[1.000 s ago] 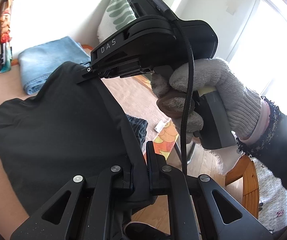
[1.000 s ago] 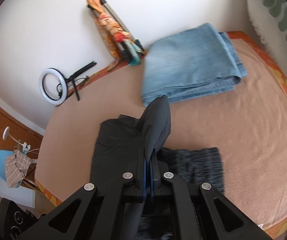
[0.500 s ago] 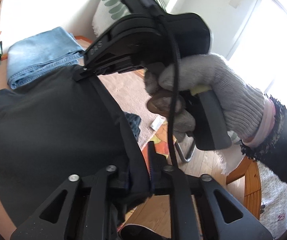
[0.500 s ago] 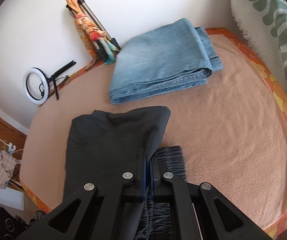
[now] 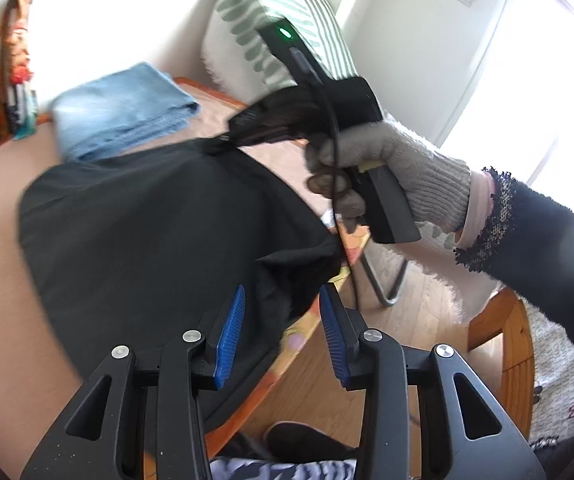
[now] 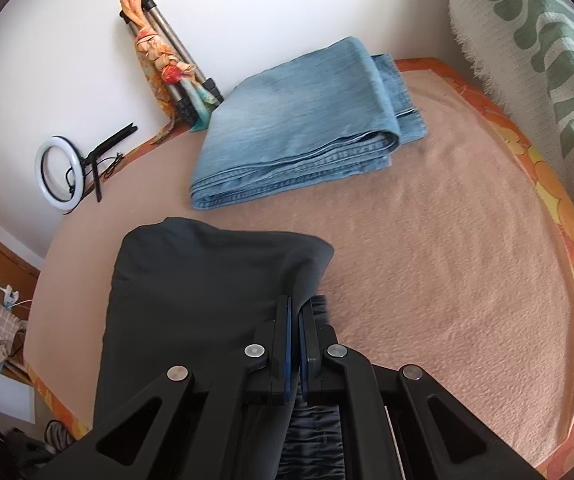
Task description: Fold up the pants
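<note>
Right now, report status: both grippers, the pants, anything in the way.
Left gripper just opening, black pants loose between pads. Right gripper shut on pants corner. Folded jeans lie apart, beyond.

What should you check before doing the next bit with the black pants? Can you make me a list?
1. Left gripper let go: ok, its jaws have just been opening and its blue pads stand clear of the cloth between them.
2. Right gripper holding the black pants: ok, shut on a fold.
3. Pants lying flat: not ok, one corner hangs over the bed edge.
4. Room on the pink blanket: ok.
5. Folded jeans out of the way: ok, apart from the pants.
</note>
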The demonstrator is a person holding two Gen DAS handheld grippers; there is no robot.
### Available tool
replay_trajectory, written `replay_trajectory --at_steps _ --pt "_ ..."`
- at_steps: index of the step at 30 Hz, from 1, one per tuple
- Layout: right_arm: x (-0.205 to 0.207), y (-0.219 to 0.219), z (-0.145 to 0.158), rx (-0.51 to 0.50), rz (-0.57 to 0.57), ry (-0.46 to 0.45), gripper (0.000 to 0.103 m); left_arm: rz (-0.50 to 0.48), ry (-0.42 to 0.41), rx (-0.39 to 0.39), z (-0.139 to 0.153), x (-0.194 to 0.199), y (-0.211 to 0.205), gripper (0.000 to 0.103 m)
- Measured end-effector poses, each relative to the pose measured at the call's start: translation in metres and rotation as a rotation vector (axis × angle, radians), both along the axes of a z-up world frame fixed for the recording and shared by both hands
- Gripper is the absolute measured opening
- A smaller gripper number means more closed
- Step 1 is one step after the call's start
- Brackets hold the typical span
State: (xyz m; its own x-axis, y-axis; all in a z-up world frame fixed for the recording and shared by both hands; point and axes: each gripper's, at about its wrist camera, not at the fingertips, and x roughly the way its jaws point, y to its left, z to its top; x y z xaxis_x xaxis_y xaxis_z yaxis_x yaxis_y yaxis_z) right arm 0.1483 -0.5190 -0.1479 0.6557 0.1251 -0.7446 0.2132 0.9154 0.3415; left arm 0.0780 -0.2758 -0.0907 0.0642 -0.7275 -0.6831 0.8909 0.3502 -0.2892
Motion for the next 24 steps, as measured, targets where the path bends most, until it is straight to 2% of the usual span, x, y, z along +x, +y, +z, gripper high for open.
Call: replay_trajectory --at_steps 2,5,7,9,12,14,15,16,17,18,21,24 --pt "-0.003 0.0 0.002 0.005 0.004 -0.01 0.002 0.022 -0.03 0.005 0.004 0.002 0.015 0.042" --pt "-0.009 0.001 0.01 -0.037 -0.008 -0.006 0.015 0.062 -0.035 0.017 0.003 0.017 0.025 0.042" --pt "-0.019 0.003 0.017 -0.039 -0.005 -0.02 0.019 0.079 -0.037 0.021 0.002 0.022 0.036 0.042" --pt "-0.032 0.008 0.025 -0.052 0.009 -0.042 0.03 0.094 -0.049 0.031 0.0 0.027 0.046 0.042" --pt "-0.052 0.021 0.032 -0.06 0.044 -0.062 0.036 0.124 -0.049 0.051 -0.006 0.045 0.047 0.042" --pt "-0.063 0.027 0.03 -0.056 0.046 -0.046 0.04 0.154 -0.008 0.041 -0.009 0.057 0.054 0.042" --pt "-0.067 0.029 0.028 -0.055 0.037 -0.037 0.048 0.167 0.012 0.036 -0.011 0.063 0.054 0.043" --pt "-0.073 0.031 0.024 -0.048 0.028 -0.03 0.054 0.179 0.03 0.032 -0.011 0.068 0.058 0.05" --pt "-0.075 0.031 0.023 -0.043 0.029 -0.033 0.063 0.194 0.052 0.029 -0.013 0.072 0.061 0.054" --pt "-0.078 0.032 0.019 -0.039 0.033 -0.034 0.068 0.21 0.083 0.02 -0.015 0.078 0.064 0.057" --pt "-0.078 0.03 0.008 -0.05 0.043 -0.006 0.078 0.25 0.161 0.005 -0.021 0.094 0.072 0.057" --pt "-0.074 0.02 -0.001 -0.029 0.043 0.014 0.084 0.297 0.199 0.013 -0.03 0.109 0.075 0.057"
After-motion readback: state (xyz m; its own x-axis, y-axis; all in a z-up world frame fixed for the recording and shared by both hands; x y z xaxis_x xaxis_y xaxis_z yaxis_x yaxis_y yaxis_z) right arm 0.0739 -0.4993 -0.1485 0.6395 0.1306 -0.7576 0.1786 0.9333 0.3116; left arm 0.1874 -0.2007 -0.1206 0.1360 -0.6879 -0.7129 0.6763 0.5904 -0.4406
